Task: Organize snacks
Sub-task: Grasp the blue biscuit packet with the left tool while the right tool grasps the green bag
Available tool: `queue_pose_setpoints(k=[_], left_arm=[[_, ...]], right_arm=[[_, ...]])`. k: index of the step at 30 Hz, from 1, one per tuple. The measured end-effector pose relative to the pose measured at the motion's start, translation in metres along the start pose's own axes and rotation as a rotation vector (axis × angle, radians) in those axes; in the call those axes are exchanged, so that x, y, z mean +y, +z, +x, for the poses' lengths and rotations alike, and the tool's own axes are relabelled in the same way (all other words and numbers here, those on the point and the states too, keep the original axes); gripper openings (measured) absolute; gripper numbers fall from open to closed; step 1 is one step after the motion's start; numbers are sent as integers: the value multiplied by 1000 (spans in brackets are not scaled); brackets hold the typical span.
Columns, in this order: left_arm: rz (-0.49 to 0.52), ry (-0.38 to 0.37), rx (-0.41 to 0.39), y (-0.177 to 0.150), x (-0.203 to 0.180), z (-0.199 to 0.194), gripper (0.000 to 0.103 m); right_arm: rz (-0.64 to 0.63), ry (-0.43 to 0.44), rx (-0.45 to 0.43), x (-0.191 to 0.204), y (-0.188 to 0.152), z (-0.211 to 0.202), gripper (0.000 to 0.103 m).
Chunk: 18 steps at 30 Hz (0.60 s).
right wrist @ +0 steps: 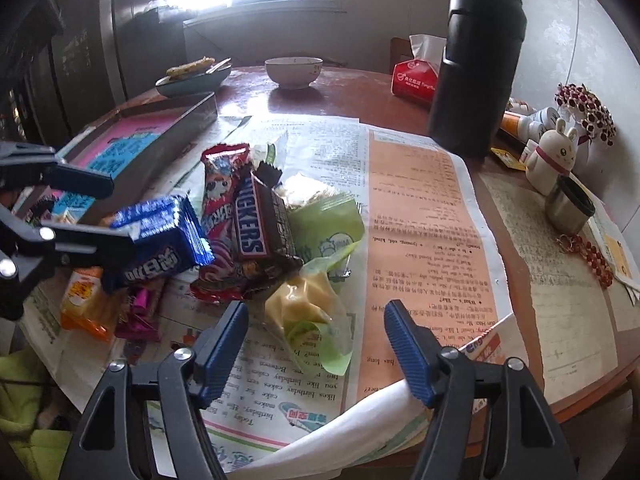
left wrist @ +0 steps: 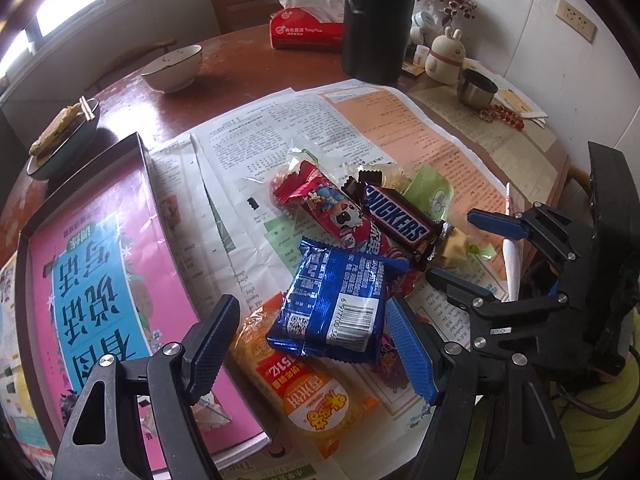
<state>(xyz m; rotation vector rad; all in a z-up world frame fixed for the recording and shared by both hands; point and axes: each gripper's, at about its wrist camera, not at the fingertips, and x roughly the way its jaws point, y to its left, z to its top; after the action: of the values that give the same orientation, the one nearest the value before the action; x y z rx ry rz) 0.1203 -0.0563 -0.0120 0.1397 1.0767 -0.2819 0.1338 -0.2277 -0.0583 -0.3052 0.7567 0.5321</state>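
A heap of snacks lies on newspaper: a blue packet point(left wrist: 334, 306) point(right wrist: 162, 236), a Snickers bar point(left wrist: 398, 218) point(right wrist: 256, 220), a red wrapper point(left wrist: 320, 204) point(right wrist: 220, 188), an orange packet point(left wrist: 308, 384) point(right wrist: 84, 300), a green packet point(left wrist: 432, 196) point(right wrist: 328, 232) and a yellow snack in a clear bag point(right wrist: 308, 304). A dark tray with a pink liner point(left wrist: 108, 264) point(right wrist: 156, 140) lies to the left. My left gripper point(left wrist: 310, 344) is open with its fingers on either side of the blue packet. My right gripper point(right wrist: 314, 344) is open and empty, just in front of the yellow snack.
A tall black flask point(left wrist: 380, 16) point(right wrist: 476, 60), a tissue pack point(left wrist: 306, 28), a white bowl point(left wrist: 172, 68), a plate of food with chopsticks point(left wrist: 60, 136), a rabbit figurine point(right wrist: 554, 156), a steel cup point(right wrist: 570, 204) and red beads point(right wrist: 592, 256) stand around the round wooden table point(left wrist: 240, 64).
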Motion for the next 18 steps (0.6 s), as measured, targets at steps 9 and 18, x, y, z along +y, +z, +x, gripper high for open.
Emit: queue_pose_setpoints(k=[9,18], left_arm=[[11,-10,19,4,0,12,77],[4,-24,43,6,1,25,77]], right_arm=[[-34,31,-39,4,1,4,53],[-9,84,-54,5,0,3,37]])
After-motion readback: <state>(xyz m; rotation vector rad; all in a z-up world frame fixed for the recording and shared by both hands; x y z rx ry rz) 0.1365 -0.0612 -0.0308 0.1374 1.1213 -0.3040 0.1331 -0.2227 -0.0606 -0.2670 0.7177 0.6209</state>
